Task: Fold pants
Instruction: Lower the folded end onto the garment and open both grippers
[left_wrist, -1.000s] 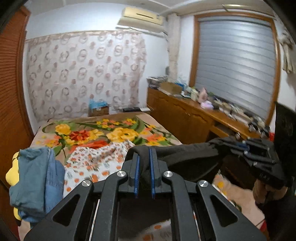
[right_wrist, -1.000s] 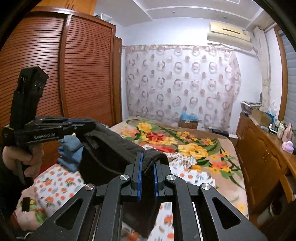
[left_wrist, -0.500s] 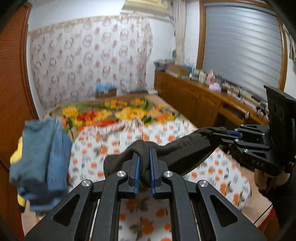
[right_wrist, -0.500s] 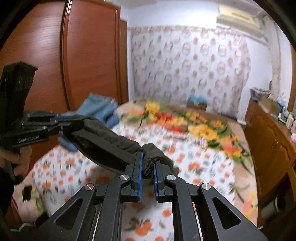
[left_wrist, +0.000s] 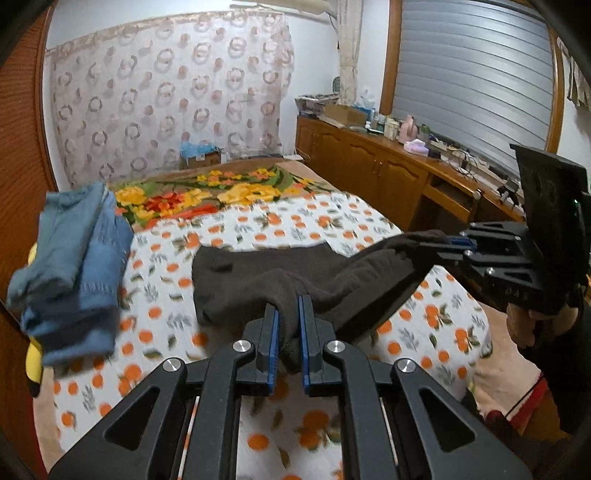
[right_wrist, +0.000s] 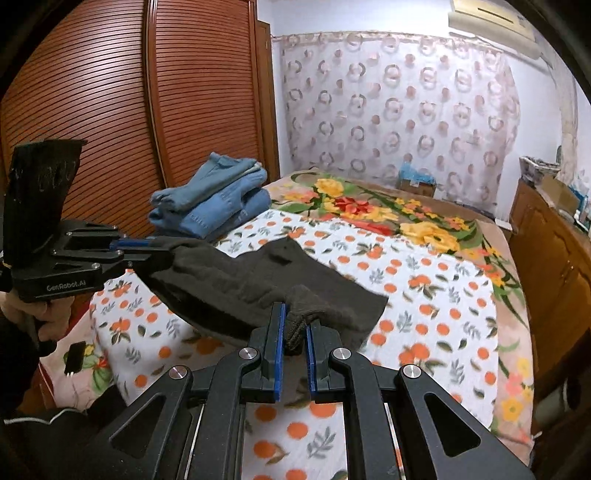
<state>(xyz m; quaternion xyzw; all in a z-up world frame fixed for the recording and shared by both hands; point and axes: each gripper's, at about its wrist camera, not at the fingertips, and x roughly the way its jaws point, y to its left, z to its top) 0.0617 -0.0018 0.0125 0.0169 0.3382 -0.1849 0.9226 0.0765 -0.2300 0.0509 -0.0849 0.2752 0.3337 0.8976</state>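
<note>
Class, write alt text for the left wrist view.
The left tool and right tool each grip one end of dark pants, whose far part lies on an orange-print bedspread. Folded blue jeans sit at left.

A patterned curtain (left_wrist: 170, 92) hangs behind the bed (right_wrist: 424, 266), between slatted wooden doors (right_wrist: 122, 96) and a wooden sideboard (left_wrist: 373, 162).

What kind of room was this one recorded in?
Most likely a home bedroom: a bed under an orange-print sheet, a louvred wooden wardrobe beside it, and a curtain. Folded jeans are stacked on the bed.
</note>
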